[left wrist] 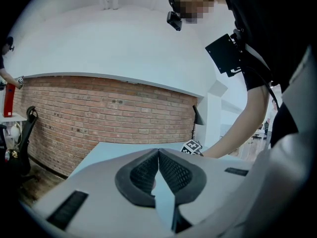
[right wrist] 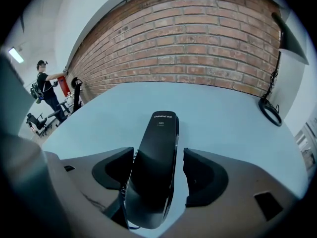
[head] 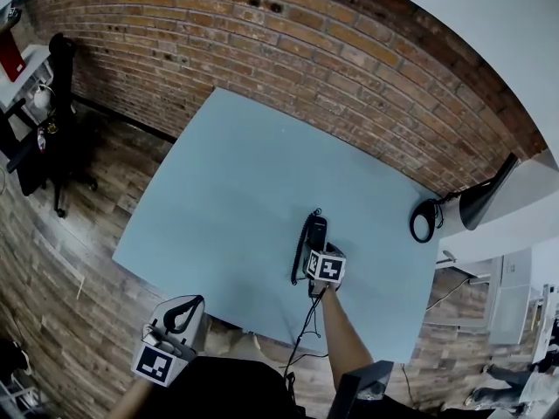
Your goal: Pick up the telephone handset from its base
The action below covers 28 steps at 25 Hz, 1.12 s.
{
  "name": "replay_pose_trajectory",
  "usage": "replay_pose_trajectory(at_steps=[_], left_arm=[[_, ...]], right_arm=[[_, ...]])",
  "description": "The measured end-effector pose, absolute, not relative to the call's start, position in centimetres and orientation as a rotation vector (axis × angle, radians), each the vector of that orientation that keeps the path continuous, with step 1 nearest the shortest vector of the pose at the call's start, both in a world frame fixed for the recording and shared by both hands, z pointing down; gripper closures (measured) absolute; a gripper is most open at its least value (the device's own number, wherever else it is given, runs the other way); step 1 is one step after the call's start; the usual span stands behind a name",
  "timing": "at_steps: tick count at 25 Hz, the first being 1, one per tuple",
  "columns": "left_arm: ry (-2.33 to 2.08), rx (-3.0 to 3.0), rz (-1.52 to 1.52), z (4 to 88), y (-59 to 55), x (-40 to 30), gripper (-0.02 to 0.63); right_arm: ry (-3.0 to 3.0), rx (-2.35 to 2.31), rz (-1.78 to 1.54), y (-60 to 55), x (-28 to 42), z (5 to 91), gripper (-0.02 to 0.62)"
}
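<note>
Handset [right wrist: 157, 148]: black, glossy, long and slim, with a coiled cord [head: 299, 253]. It lies near the front edge of the table [head: 218, 173], between the spread, unclamped jaws of the right gripper [right wrist: 158, 165]. Left gripper [left wrist: 158, 157]: clenched, empty.

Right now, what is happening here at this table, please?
A person holds a two-jaw gripper in each hand at a light blue table. The right gripper is over the black telephone handset, with its jaws open on either side of it and not pressing on it, so the handset is not yet lifted. The left gripper is shut and empty, by the table's near edge.
</note>
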State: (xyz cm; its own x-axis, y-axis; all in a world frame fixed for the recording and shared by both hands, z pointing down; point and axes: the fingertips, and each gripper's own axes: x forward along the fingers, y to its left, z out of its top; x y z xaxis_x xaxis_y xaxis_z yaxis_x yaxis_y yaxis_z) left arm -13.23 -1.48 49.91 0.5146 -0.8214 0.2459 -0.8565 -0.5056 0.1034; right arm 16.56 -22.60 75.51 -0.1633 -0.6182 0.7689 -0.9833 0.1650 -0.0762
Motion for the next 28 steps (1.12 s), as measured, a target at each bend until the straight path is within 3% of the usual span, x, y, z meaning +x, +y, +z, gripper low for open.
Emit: replay_pose_trajectory(at_steps=[28], left_arm=[[-1.4, 2.571, 0.271, 50.1, -2.0, -13.4, 0.594]], right_arm=[[-1.763, 1.543, 0.768, -22.2, 16.9, 74.9, 0.341]])
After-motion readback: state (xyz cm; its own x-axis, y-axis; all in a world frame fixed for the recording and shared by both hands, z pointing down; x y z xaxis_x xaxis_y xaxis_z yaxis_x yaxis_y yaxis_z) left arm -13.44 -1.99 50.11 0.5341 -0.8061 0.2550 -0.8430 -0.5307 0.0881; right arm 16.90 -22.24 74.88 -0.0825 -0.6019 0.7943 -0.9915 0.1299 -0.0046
